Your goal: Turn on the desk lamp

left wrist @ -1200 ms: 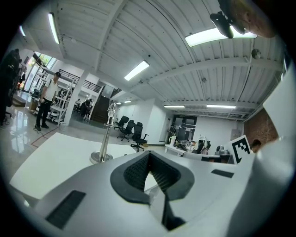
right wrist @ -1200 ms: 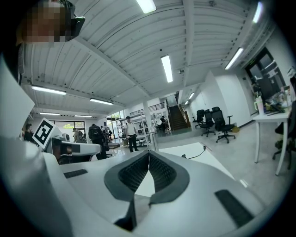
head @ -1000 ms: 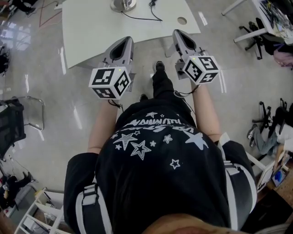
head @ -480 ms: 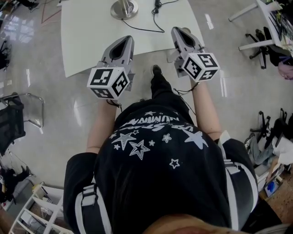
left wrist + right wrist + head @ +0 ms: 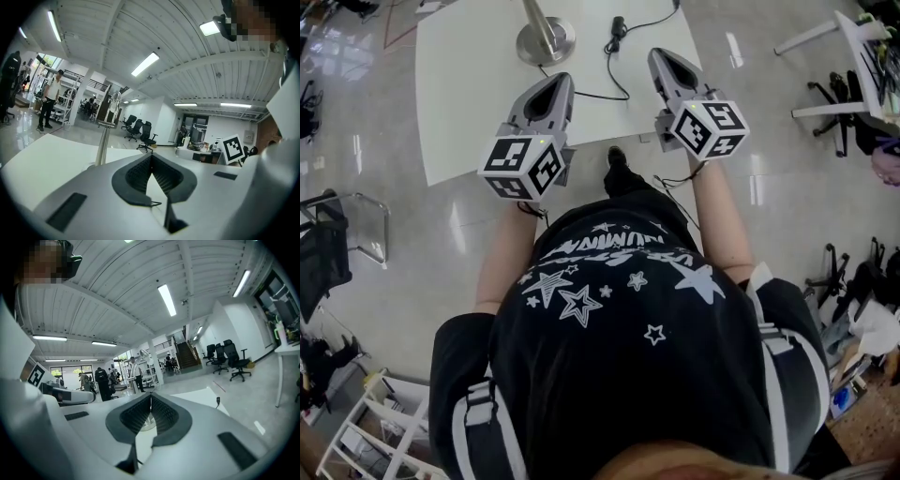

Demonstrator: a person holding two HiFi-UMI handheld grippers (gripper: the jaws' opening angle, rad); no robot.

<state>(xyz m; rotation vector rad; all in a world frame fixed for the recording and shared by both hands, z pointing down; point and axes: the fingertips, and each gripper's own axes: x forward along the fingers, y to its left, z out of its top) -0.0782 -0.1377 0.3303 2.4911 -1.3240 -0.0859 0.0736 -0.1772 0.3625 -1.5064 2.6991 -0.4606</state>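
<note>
The desk lamp's round metal base (image 5: 546,39) stands on the white table (image 5: 469,94), with its pole rising out of the head view. A black cord runs from it to an inline switch (image 5: 619,23). My left gripper (image 5: 553,86) hovers over the table's near edge, just short of the base, shut with nothing in it. My right gripper (image 5: 664,60) is over the table's right part, near the cord, also shut and empty. The left gripper view shows the lamp pole (image 5: 101,145) ahead to the left. The right gripper view shows the switch (image 5: 217,401).
A person's shoe (image 5: 617,157) and dark trousers stand at the table's front edge. Office chairs (image 5: 323,248) sit at the left, white table legs (image 5: 834,37) and clutter at the right. People (image 5: 49,101) stand far off in the room.
The table has come nearer and lower in the head view, so more of the lamp base, the cord and the switch now shows. Both grippers stay shut and now reach over the table's edge.
</note>
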